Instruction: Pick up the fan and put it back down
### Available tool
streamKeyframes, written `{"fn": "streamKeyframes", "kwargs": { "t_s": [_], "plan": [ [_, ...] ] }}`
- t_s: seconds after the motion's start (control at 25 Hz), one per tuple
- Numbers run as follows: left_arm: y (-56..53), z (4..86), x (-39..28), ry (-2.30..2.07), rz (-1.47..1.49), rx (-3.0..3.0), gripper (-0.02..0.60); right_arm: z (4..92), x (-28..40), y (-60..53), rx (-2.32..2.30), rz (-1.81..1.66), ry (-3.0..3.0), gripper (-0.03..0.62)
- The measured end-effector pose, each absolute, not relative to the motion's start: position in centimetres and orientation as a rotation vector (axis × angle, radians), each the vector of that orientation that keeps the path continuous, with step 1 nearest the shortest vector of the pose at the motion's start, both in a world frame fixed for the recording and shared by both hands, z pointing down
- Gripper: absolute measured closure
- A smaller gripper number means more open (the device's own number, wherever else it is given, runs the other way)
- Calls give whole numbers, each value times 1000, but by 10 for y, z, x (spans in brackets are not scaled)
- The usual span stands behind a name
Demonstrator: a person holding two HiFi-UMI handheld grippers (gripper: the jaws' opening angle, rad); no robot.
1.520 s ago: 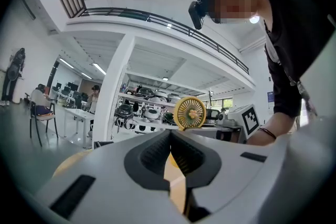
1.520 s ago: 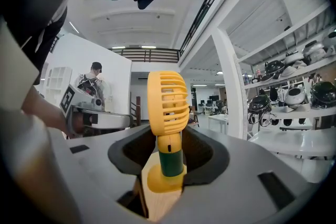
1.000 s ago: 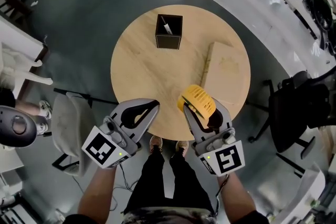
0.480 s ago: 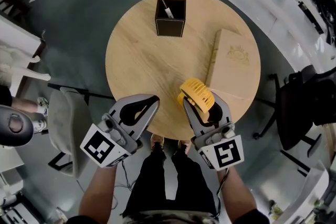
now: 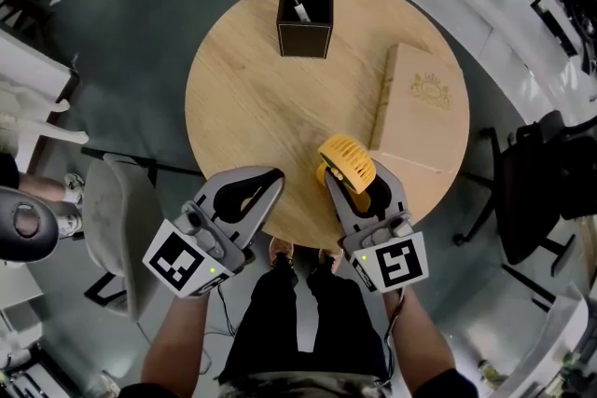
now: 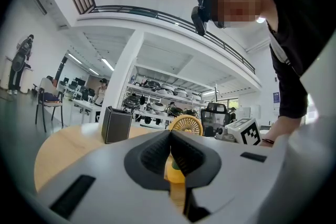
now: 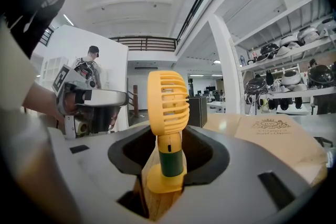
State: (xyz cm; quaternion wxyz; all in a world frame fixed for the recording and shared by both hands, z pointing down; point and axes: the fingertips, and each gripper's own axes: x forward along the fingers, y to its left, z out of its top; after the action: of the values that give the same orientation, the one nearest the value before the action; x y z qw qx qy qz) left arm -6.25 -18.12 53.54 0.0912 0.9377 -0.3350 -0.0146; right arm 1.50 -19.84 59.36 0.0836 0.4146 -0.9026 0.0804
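Nearest, at the near edge of the table, the two grippers sit side by side, each in one of the person's hands. The left gripper is at the table's near-left rim, and its jaws are pressed together with nothing between them. The right gripper is just beside it over the near rim. Its jaws are clamped on the green and yellow stem of the fan. The fan stands about upright, its round yellow grille above the jaws and its yellow foot below them. The foot is over the table's wood close to the near edge, but I cannot tell whether it touches the top. From the left gripper's side the grille shows just past that gripper's closed tips. Farther in, on the table's right part, a flat box of pale wood lies with a crest on its lid. It is near the fan but apart from it. At the table's far side stands an open black box with a pale stick leaning inside. Off the table to the right is a dark chair on the grey floor.
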Motion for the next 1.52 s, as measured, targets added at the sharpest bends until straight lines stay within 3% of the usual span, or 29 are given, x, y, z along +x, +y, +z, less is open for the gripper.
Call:
{"fn": "streamKeyframes", "kwargs": {
  "t_s": [1.28,1.52],
  "plan": [
    [-181,538,-67,-983,-38,2773,563,606,16,-200,1291,329,-2667,421],
    [-182,537,-67,-990,-35,2772,563,604,15,-198,1275,348,-2683,373]
  ]
}}
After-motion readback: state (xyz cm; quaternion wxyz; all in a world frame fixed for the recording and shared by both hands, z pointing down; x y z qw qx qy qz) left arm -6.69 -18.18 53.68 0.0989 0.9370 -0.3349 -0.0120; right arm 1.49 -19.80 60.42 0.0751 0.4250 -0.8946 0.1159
